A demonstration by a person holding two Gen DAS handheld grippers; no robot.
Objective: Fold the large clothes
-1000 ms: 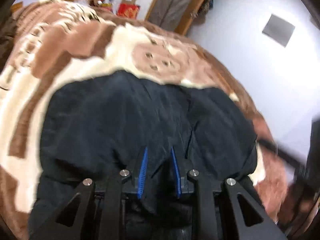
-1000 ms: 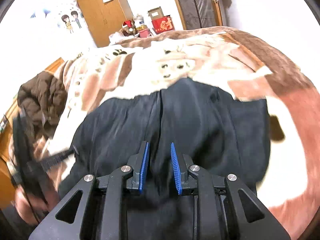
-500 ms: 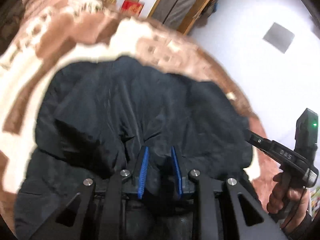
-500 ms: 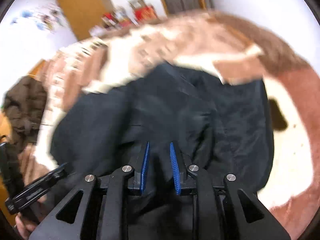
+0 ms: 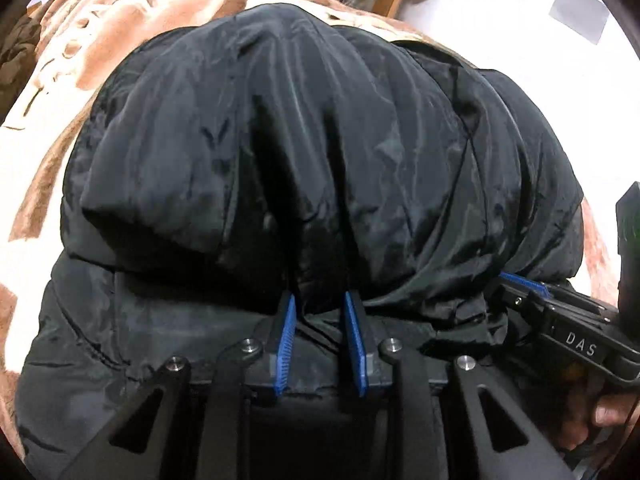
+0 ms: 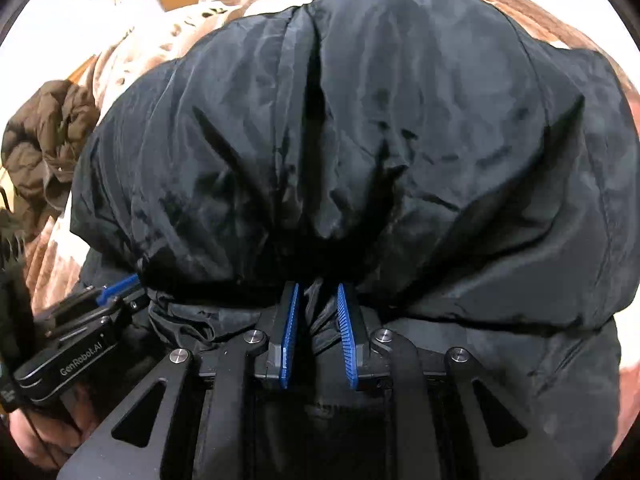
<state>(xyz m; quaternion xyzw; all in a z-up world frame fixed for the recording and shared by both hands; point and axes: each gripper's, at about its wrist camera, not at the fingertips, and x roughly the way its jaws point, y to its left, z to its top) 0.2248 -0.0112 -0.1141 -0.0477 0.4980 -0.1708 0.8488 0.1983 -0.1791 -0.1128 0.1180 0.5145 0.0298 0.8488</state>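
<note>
Both the left tongs [image 5: 320,312] and right tongs [image 6: 318,300] pinch the black coat [image 5: 300,140], one fold laid over on the bed [image 5: 52,92], pressing flat and further folds seemingly left.

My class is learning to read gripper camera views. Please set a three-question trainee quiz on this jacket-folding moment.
1. True or false: the left gripper has a bunch of the black jacket between its blue fingers.
2. Multiple choice: the black jacket lies on A) a bare wooden floor, B) a brown and cream blanket, C) a glass table.
3. Fill in: at the left edge of the right wrist view, beyond the black jacket, lies a ___ puffy coat.

Key: 1 true; 2 B; 3 brown.
</note>
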